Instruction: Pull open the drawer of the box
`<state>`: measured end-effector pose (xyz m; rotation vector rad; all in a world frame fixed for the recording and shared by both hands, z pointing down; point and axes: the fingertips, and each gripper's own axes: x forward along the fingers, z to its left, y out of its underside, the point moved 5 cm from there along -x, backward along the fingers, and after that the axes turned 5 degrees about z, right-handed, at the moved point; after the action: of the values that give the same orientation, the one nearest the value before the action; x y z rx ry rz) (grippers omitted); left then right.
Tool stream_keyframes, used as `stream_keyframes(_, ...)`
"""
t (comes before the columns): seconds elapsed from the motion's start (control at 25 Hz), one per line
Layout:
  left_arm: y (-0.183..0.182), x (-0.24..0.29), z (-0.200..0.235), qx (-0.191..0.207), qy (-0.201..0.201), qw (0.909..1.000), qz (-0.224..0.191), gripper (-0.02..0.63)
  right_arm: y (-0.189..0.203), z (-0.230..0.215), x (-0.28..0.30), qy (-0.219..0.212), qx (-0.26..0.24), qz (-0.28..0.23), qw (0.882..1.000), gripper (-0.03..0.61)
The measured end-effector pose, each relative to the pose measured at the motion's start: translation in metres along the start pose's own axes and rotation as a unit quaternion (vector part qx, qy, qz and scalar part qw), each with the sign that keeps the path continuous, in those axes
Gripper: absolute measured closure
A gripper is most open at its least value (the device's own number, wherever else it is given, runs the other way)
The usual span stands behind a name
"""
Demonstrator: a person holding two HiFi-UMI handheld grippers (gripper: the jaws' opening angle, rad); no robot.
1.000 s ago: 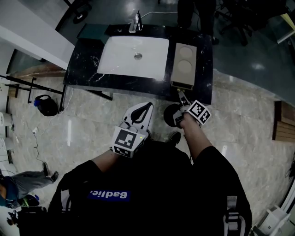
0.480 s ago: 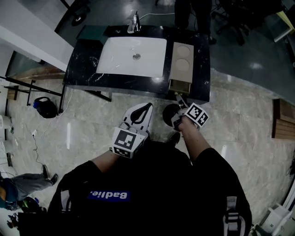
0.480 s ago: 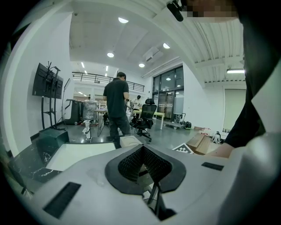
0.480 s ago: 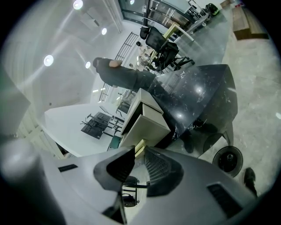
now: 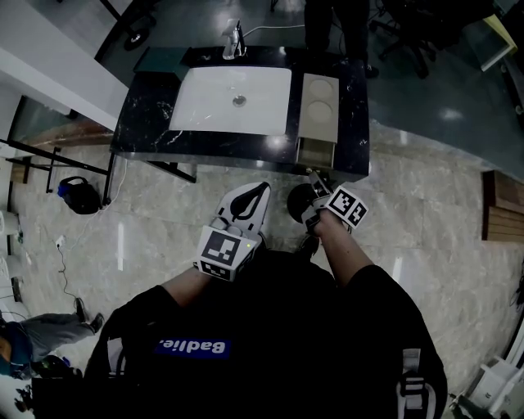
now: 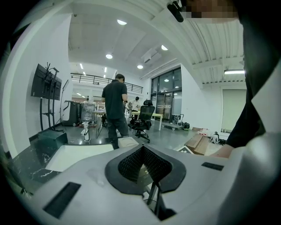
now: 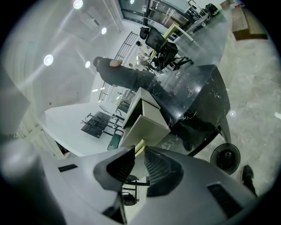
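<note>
A beige box (image 5: 318, 96) with two round hollows on top stands at the right end of the black marble counter (image 5: 147, 114). Its drawer (image 5: 316, 152) sticks out a little past the counter's front edge. My right gripper (image 5: 316, 177) reaches up to the drawer front. In the right gripper view the drawer (image 7: 147, 127) juts from the box, and its pale handle (image 7: 139, 146) lies pinched between the jaws of the right gripper (image 7: 139, 154). My left gripper (image 5: 248, 199) hangs in front of my body, away from the box; in its own view the left gripper (image 6: 141, 152) is shut on nothing.
A white sink (image 5: 233, 98) with a faucet (image 5: 232, 41) fills the counter's middle. A person (image 5: 336, 24) stands behind the counter. A round black base (image 5: 298, 201) sits on the tiled floor under my right gripper. A dark bag (image 5: 78, 196) lies at the left.
The drawer has slid out of the box toward me, with my right gripper drawing back on its handle. The left gripper has stayed put.
</note>
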<state>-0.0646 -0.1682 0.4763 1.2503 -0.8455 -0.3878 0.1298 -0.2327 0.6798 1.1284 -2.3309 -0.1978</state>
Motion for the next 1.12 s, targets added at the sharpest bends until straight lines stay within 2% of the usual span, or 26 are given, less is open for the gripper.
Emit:
stream_keyframes(0.52,0.003,-0.005,-0.001,-0.005,0.026,0.9996,-0.010,0.621,0.007,0.001,-0.005,0.001,0.002,-0.015,1.000,0.506)
stream_keyframes(0.88,0.000,-0.017,0.006,-0.008,0.040,0.9989,-0.023,0.621,0.033,0.003,-0.016,0.032,-0.021,-0.003,0.999,0.506)
stream_keyframes(1.12,0.003,-0.020,0.005,-0.014,0.071,0.9969,-0.033,0.621,0.047,0.013,-0.038,0.046,-0.036,-0.016,0.998,0.506)
